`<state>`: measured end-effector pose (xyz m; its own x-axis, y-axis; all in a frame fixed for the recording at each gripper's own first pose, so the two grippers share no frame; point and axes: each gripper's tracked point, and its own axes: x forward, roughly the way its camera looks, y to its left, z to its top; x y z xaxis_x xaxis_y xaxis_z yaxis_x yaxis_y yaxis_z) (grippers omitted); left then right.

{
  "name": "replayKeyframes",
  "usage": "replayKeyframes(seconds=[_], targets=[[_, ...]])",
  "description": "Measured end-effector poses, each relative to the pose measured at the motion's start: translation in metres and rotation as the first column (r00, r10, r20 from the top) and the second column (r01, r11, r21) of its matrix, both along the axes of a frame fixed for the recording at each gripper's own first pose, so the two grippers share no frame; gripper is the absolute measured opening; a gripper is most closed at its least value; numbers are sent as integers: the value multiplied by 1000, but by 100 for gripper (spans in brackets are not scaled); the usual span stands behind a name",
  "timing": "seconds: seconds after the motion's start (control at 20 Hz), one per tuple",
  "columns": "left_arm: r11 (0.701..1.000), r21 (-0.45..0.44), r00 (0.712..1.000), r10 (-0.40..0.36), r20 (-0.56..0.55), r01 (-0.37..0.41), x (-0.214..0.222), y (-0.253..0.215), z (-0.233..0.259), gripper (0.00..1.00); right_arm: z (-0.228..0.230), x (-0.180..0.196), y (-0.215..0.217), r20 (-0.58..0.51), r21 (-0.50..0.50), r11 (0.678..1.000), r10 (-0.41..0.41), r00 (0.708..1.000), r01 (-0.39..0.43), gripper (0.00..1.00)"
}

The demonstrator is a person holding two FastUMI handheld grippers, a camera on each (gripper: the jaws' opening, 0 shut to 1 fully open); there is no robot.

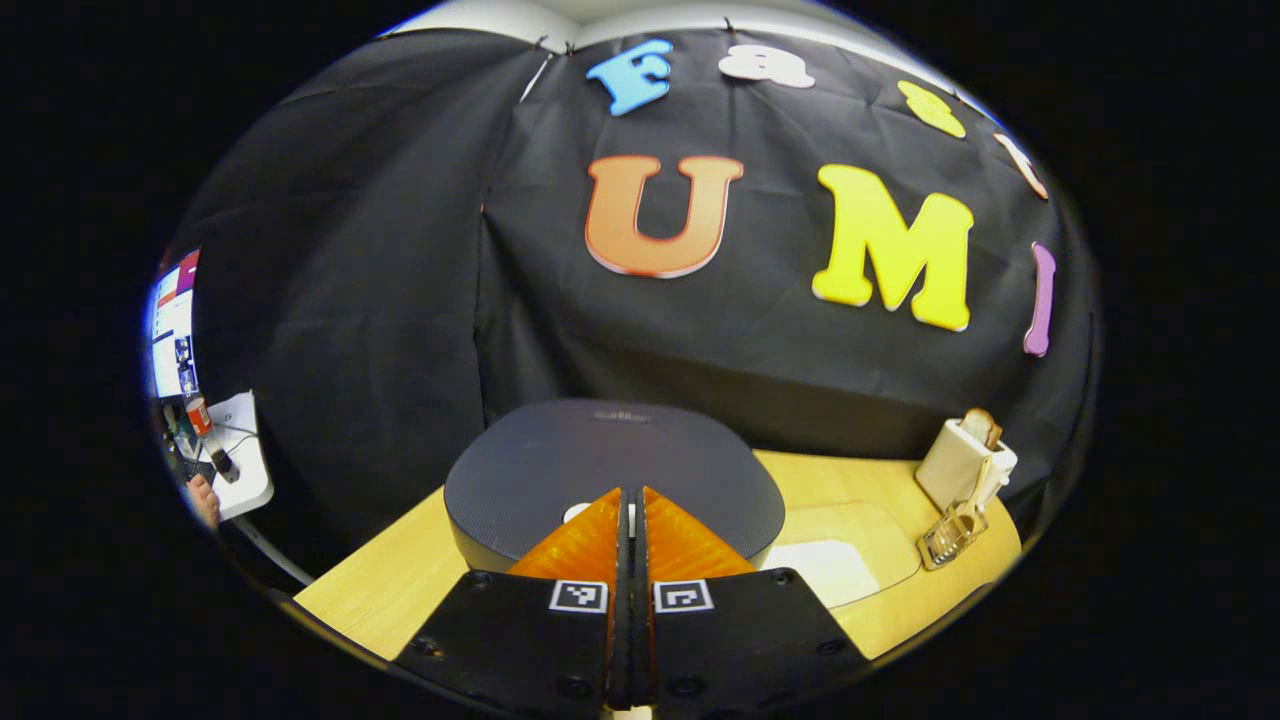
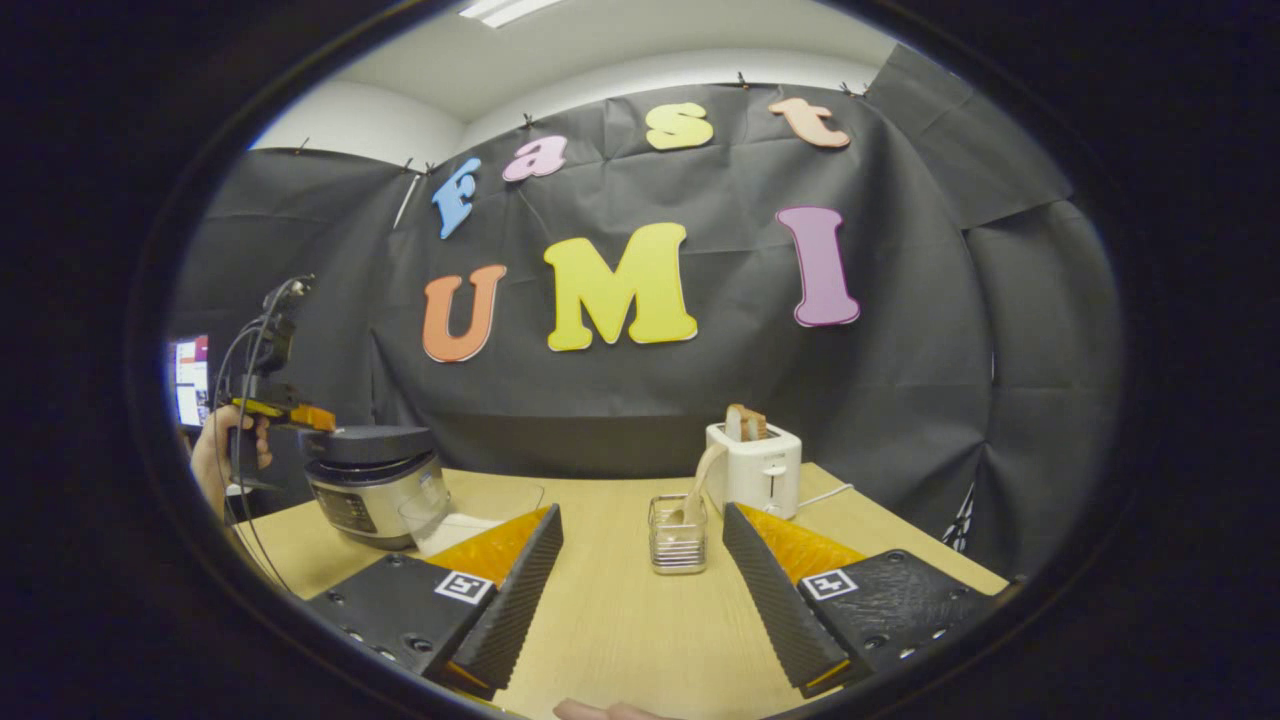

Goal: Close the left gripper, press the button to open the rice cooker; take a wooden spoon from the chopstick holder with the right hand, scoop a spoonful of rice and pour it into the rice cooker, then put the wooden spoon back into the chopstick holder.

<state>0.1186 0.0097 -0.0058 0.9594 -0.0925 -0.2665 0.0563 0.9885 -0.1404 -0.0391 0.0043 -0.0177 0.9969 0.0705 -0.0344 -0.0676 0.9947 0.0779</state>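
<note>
The rice cooker (image 1: 610, 470) has a dark rounded lid that is down; my left gripper (image 1: 630, 497) is shut with nothing in it, its tips over the pale button at the lid's front edge. In the right gripper view the rice cooker (image 2: 372, 480) stands at the left with the left gripper (image 2: 300, 415) above its lid, held by a hand. My right gripper (image 2: 640, 530) is open above the table, facing the clear chopstick holder (image 2: 677, 535) with the wooden spoon (image 2: 700, 480) leaning in it. A clear bowl of rice (image 2: 470, 515) sits beside the cooker.
A white toaster (image 2: 757, 465) with bread in it stands behind the chopstick holder (image 1: 952, 530); in the left gripper view the toaster (image 1: 962, 460) is at far right. The wooden table (image 2: 630, 620) runs between my right fingers. A monitor (image 1: 172, 325) glows at far left.
</note>
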Motion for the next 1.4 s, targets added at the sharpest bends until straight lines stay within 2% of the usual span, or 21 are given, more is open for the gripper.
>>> replayKeyframes(seconds=[0.05, 0.15, 0.25, 0.3, 0.35, 0.4, 0.45, 0.5, 0.55, 0.65, 0.7, 0.8, 0.85, 0.9, 0.95, 1.0, 1.2, 1.4], targets=[[1000, -27, 999, -4, 42, 5, -3, 0, 15, 3, 3, -1, 1, 3, -3, 1000, -3, 1000, 3, 92], [999, -45, 995, -26, 97, 31, -12, -2, 36, 11, 9, -6, 2, 12, -5, 1000, -8, 1000, 8, 92], [998, -53, 994, -37, 103, 42, -24, -5, 45, 19, 12, -10, 7, 16, -9, 1000, -8, 1000, 9, 92], [997, -56, 993, -48, 108, 54, -32, -6, 46, 55, 13, -13, 8, 17, -15, 1000, -9, 1000, 9, 92], [996, -55, 991, -67, 120, 74, -41, -9, 49, 59, 16, -15, 9, 22, -21, 1000, -9, 1000, 10, 92], [996, -51, 988, -67, 142, 74, -50, -10, 51, 47, 19, -17, 11, 27, -28, 1000, -11, 1000, 12, 92], [997, -47, 986, -47, 159, 55, -56, -7, 53, 48, 21, -20, 12, 32, -36, 999, -13, 999, 15, 92], [998, -37, 987, -34, 160, 41, -64, -6, 51, 48, 22, -24, 14, 38, -42, 999, -13, 999, 15, 96], [999, -25, 986, -29, 166, 34, -73, -6, 47, 49, 25, -26, 15, 44, -45, 999, -14, 999, 16, 92], [999, -11, 981, -28, 190, 31, -93, -8, 45, 52, 27, -31, 18, 46, -54, 998, -16, 999, 18, 92], [999, -14, 979, -34, 201, 38, -102, -11, 43, 41, 27, -34, 18, 48, -57, 998, -20, 999, 23, 96], [998, -28, 978, -50, 201, 56, -121, -16, 31, 69, 24, -39, 18, 41, -61, 998, -28, 999, 30, 96], [998, -34, 978, -42, 204, 50, -128, -14, 26, 58, 21, -42, 19, 33, -68, 997, -31, 999, 33, 96], [998, -31, 978, -42, 206, 49, -135, -14, 22, 75, 16, -44, 17, 24, -75, 996, -36, 999, 38, 96], [998, -23, 978, -46, 205, 51, -142, -14, 18, 70, 13, -46, 16, 15, -84, 996, -43, 999, 44, 96], [998, -15, 978, -52, 200, 57, -149, -15, 12, 88, 9, -47, 14, 4, -92, 994, -53, 999, 53, 96], [998, -34, 974, -35, 224, 44, -170, -8, 8, 92, 7, -43, 4, -10, -108, 990, -92, 996, 90, 98], [998, 22, 957, -70, 283, 67, -187, -12, 21, 95, 15, -14, -8, 12, -96, 988, -118, 993, 119, 96]])
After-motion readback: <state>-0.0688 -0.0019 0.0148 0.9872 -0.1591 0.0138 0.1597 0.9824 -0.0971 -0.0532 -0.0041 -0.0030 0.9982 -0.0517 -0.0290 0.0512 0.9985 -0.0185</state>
